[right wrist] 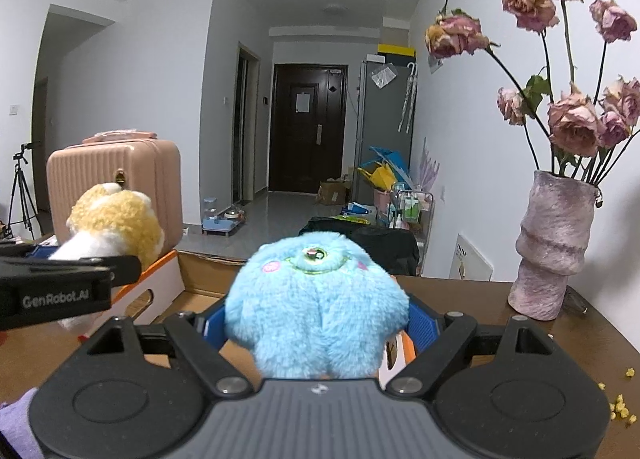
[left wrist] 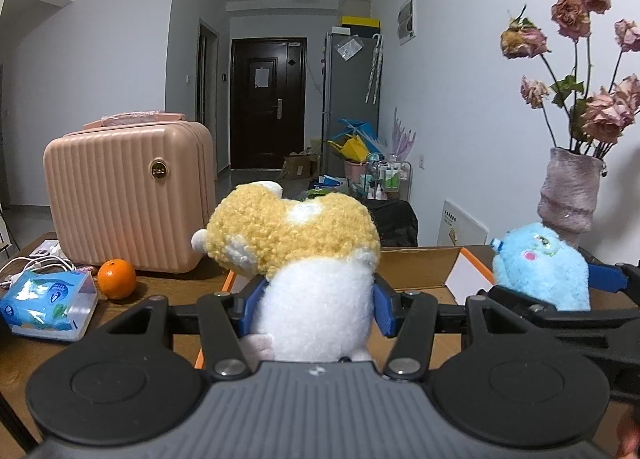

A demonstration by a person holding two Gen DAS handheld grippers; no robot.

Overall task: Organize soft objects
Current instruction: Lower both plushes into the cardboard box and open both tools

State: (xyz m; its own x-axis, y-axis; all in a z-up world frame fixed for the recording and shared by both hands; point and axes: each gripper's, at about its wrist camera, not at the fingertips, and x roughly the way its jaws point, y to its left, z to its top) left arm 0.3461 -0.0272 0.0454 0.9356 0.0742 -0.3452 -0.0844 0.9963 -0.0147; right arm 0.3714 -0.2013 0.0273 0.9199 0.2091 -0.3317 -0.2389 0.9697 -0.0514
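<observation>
The left hand-held gripper (left wrist: pixel 316 309) was clamped on a yellow-and-white plush toy (left wrist: pixel 298 255), its blue pads pressed into the white lower body from both sides, and the toy's curly yellow part stood above the fingers, hiding the middle of the view. The right hand-held gripper (right wrist: pixel 316 329) was clamped likewise on a fluffy blue plush toy (right wrist: pixel 316 303), whose fur bulged over the blue pads, with its face turned away and upward. Both toys hung above an open cardboard box (left wrist: pixel 420 265) with orange-edged white flaps that lay on the brown desk (left wrist: pixel 168 291). In the left wrist view the blue toy showed at about three o'clock from the yellow one, held side by side with it and apart from it. A ribbed pink case (left wrist: pixel 128 199) stood upright on the desk at about ten o'clock from the yellow toy, with an orange (left wrist: pixel 117 279) just in front of its lower edge and a blue tissue pack (left wrist: pixel 46 305) near the orange, at about nine o'clock. A mottled mauve vase (right wrist: pixel 554 247) holding dried pink roses (right wrist: pixel 576 127) stood on the desk by the wall, at about two o'clock from the blue toy. Small yellow crumbs (right wrist: pixel 622 413) lay scattered on the desk at four o'clock in the right wrist view.
</observation>
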